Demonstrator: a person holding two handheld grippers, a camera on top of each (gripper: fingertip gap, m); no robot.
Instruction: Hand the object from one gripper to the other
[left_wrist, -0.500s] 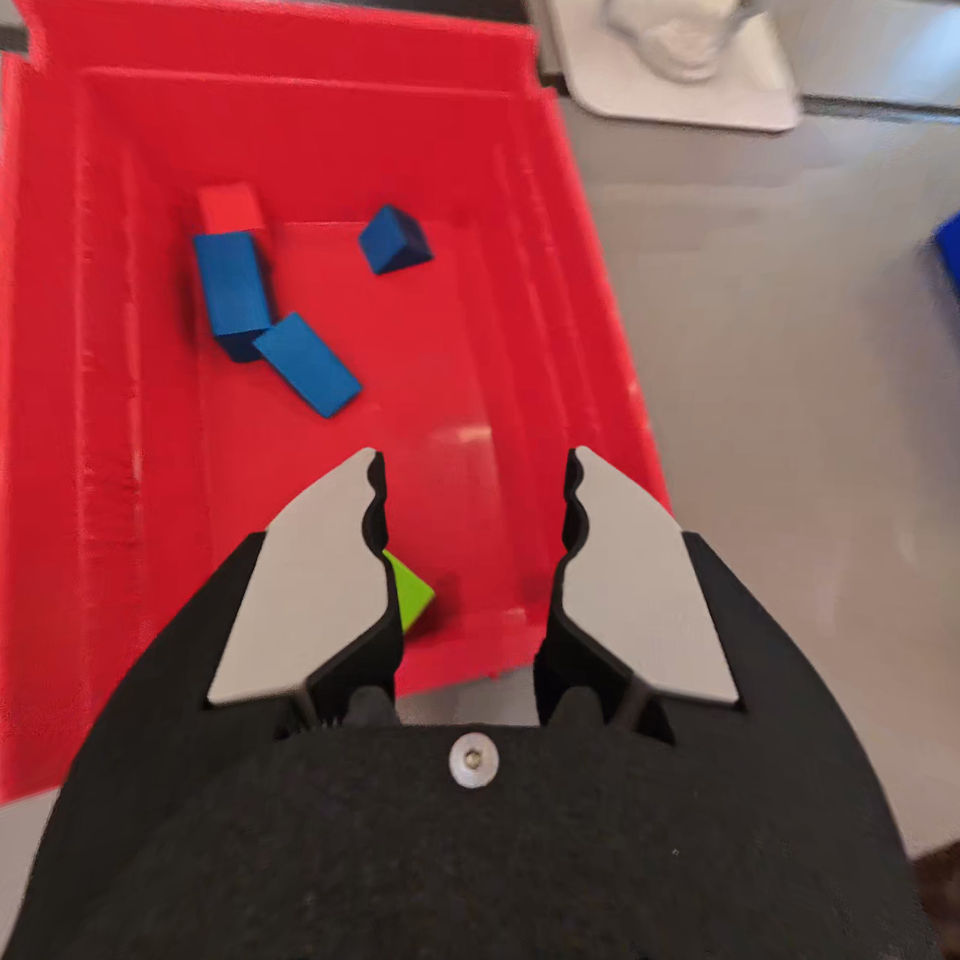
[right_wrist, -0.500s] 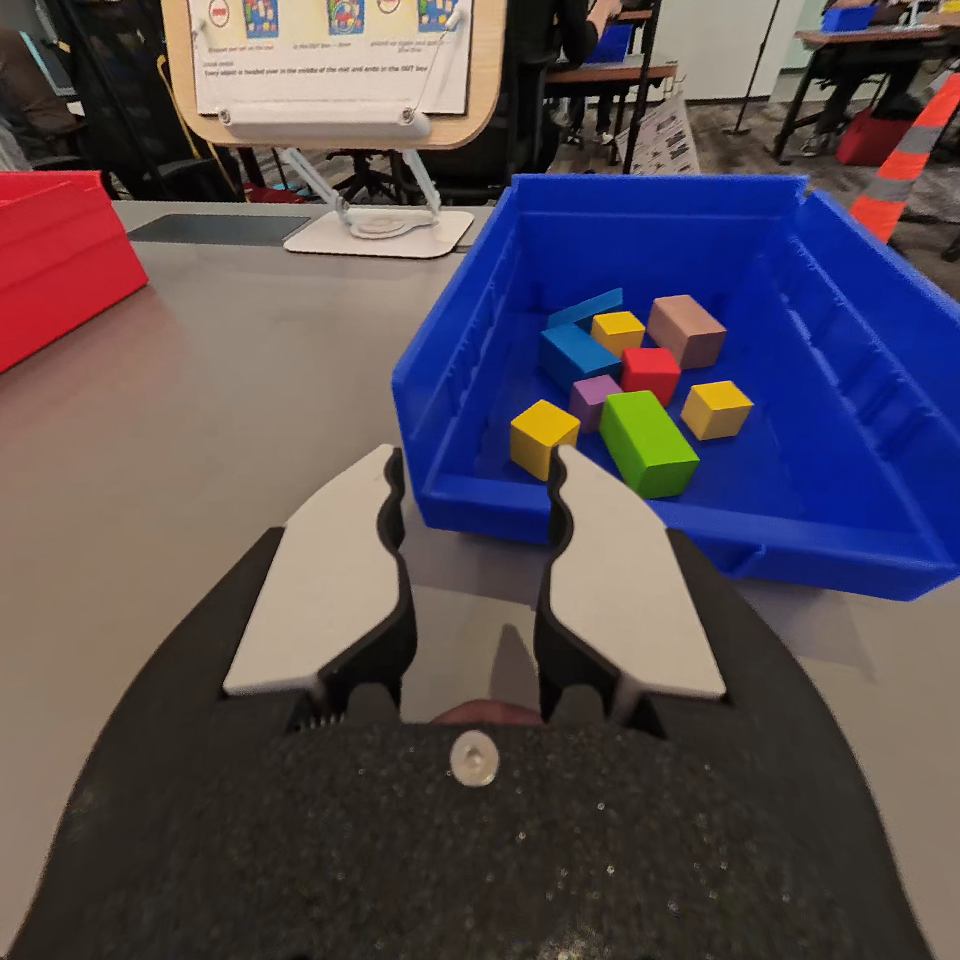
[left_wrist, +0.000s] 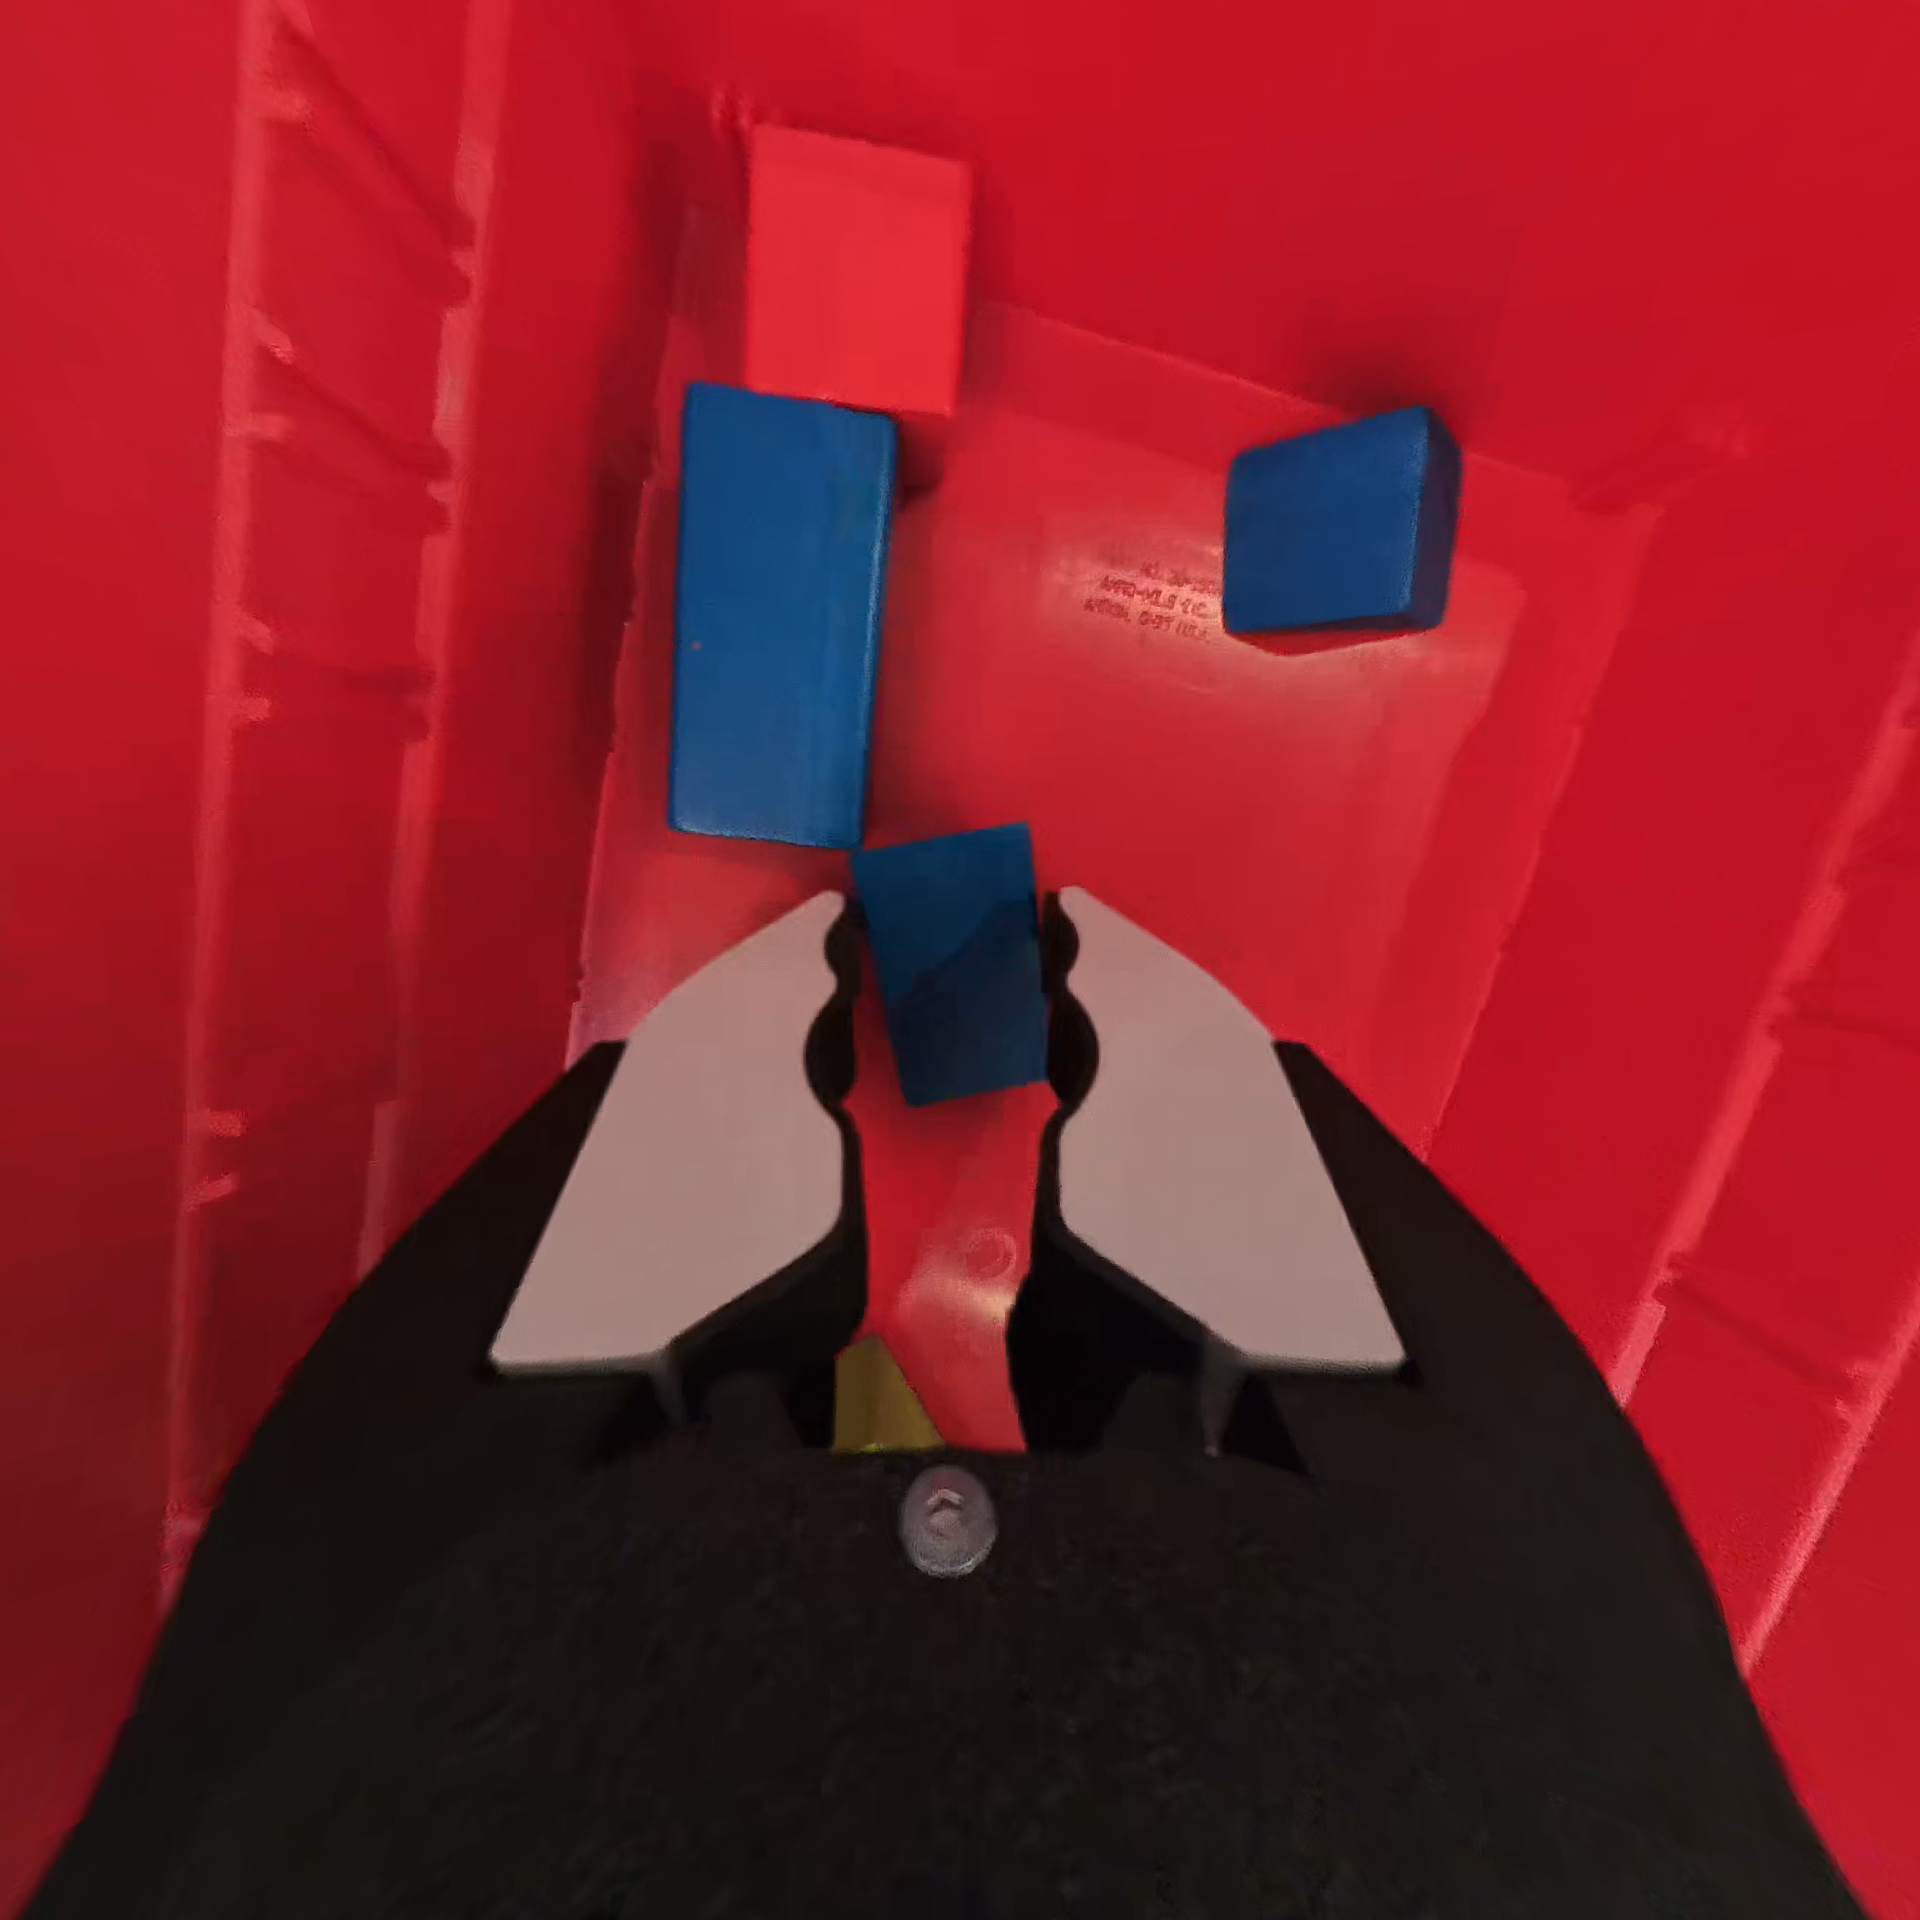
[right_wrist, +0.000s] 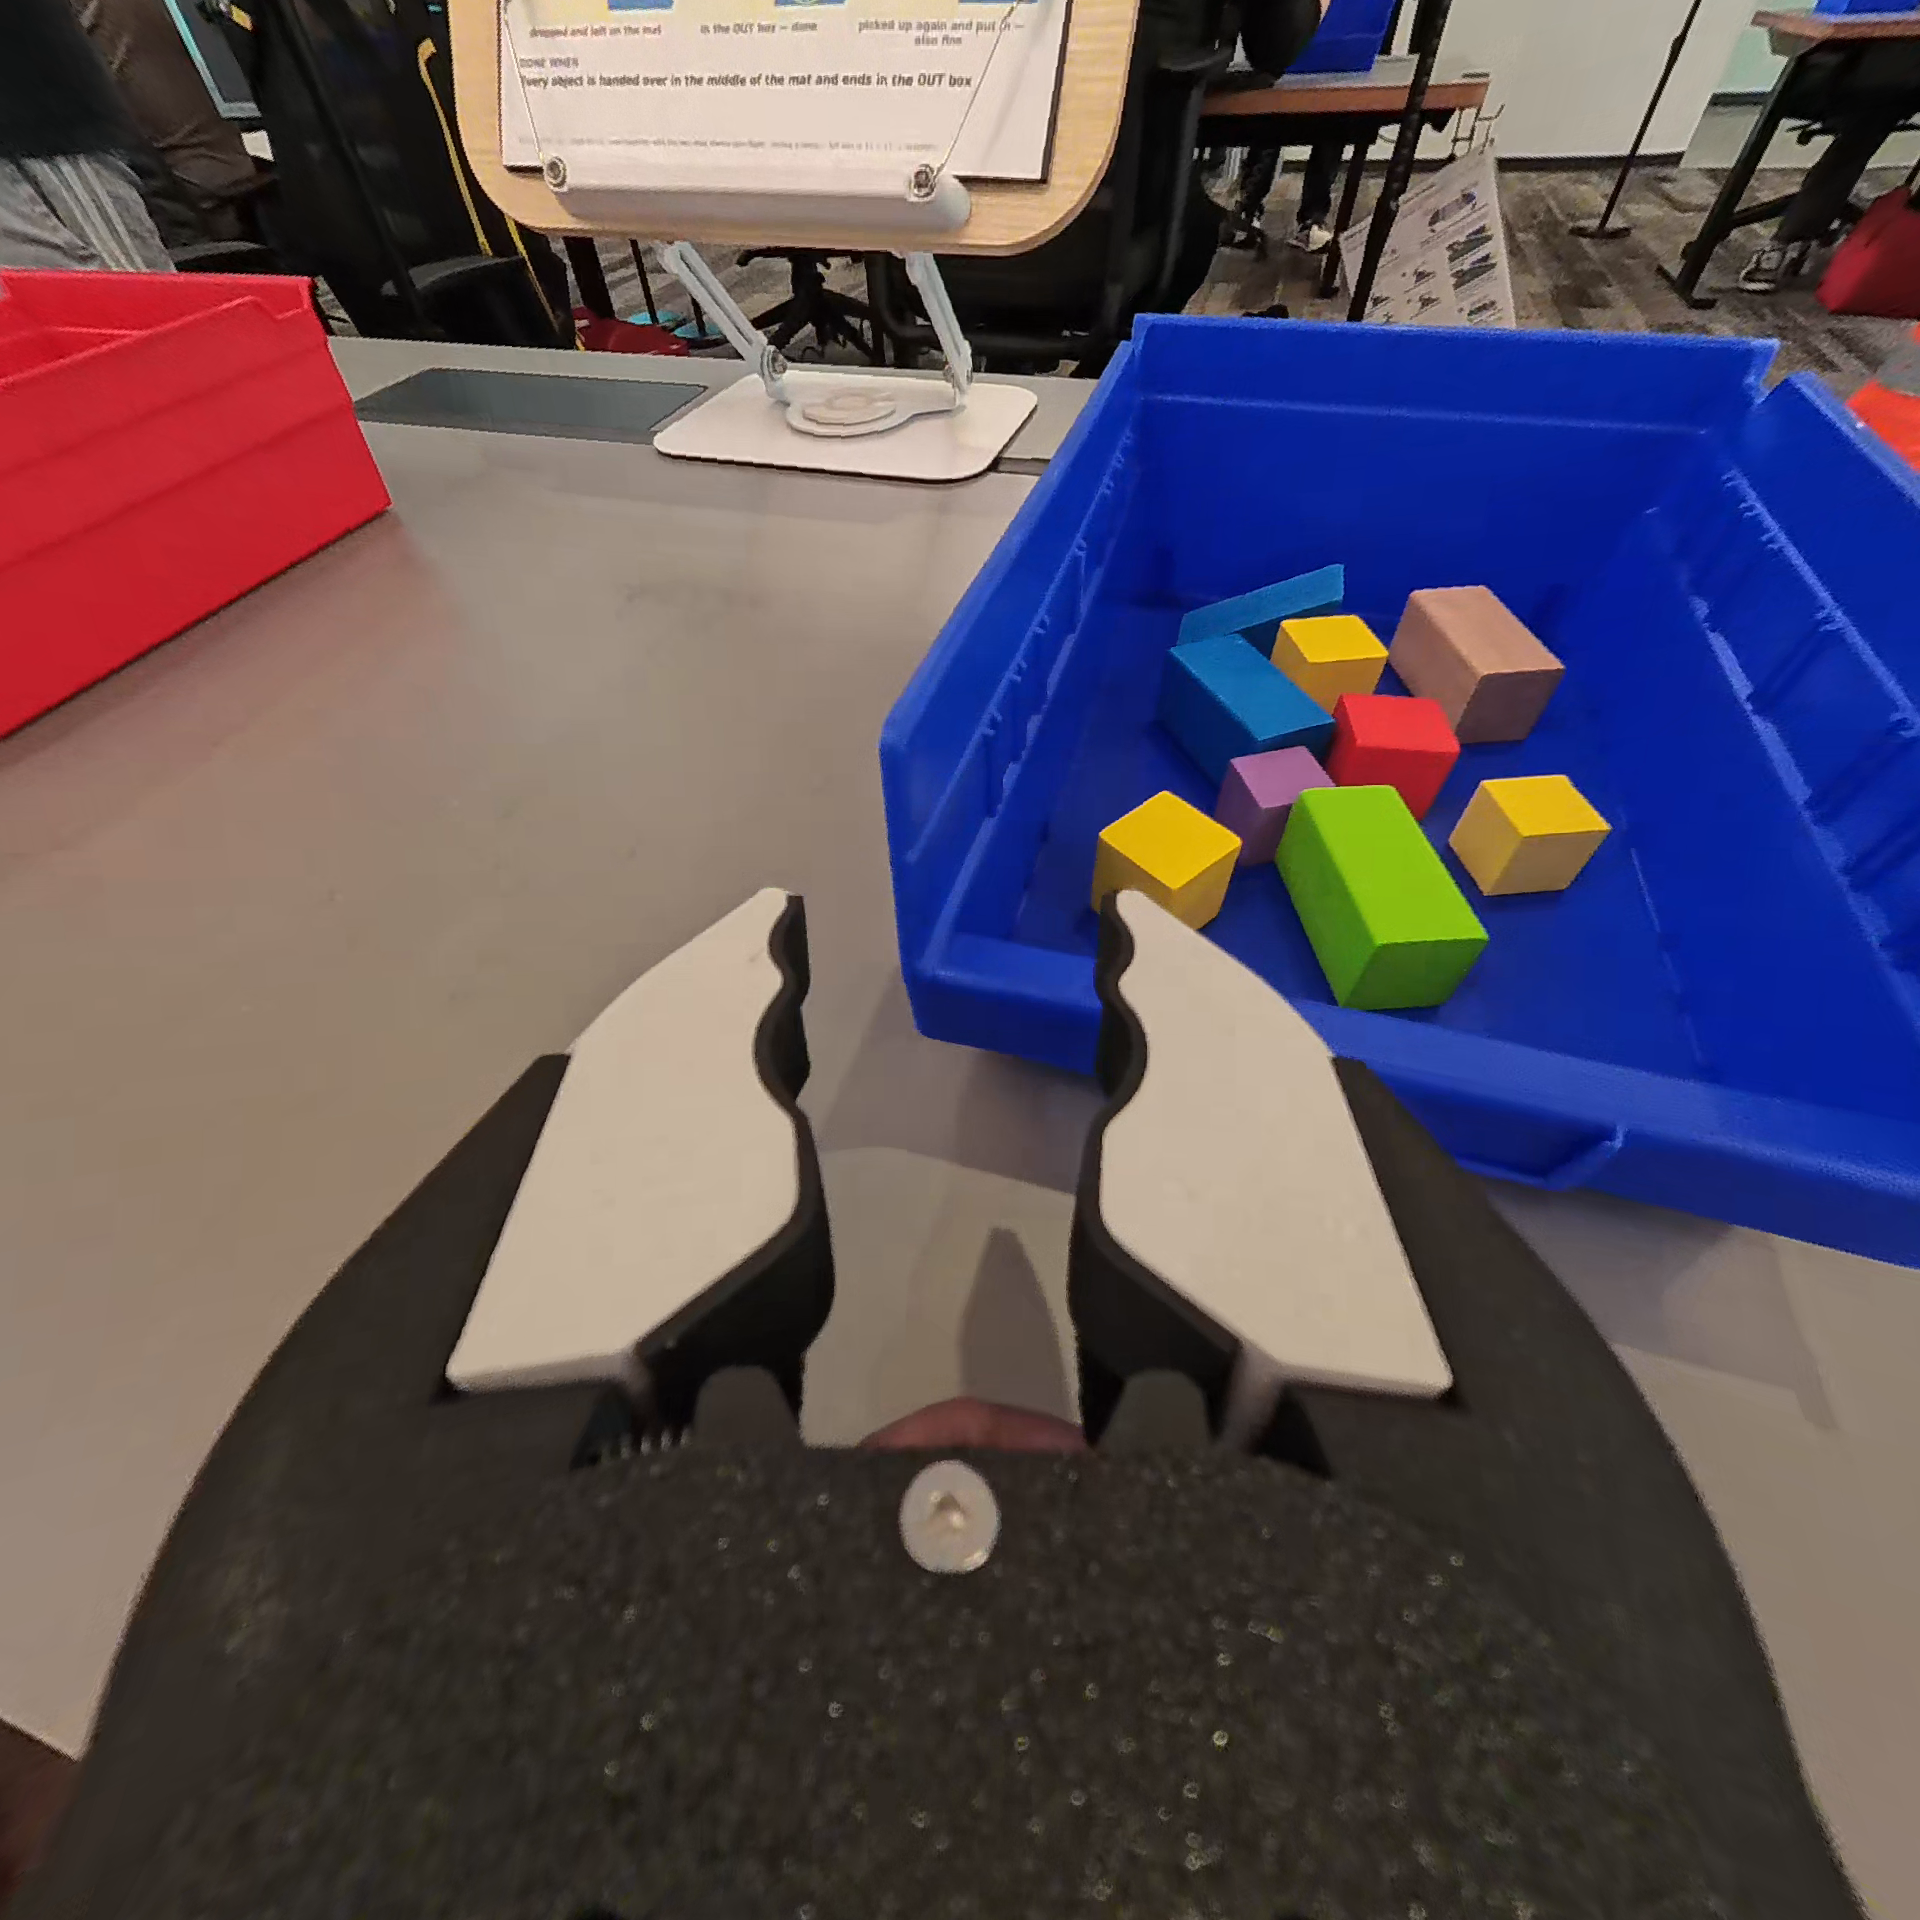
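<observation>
Inside the red bin (left_wrist: 312, 935), left gripper (left_wrist: 951, 914) has descended, jaws now narrowly around a blue block (left_wrist: 956, 966); right gripper (right_wrist: 951, 914) jaws wide.

Three items carry writing.

1. The floor of the red bin (left_wrist: 1351, 831), in the left wrist view, bears a short block of raised lettering (left_wrist: 1148, 597) moulded into the plastic in several lines. It is small and partly blurred.

2. In the right wrist view, a white instruction sheet (right_wrist: 779, 83) is clipped to a wood-coloured board (right_wrist: 1091, 156) on a white stand (right_wrist: 847, 416) at the far edge of the table. It carries dark printed lines, with small captions along its upper edge.

3. A white printed placard (right_wrist: 1439, 249) stands tilted on the floor in the background. Its print is too small to read.
</observation>
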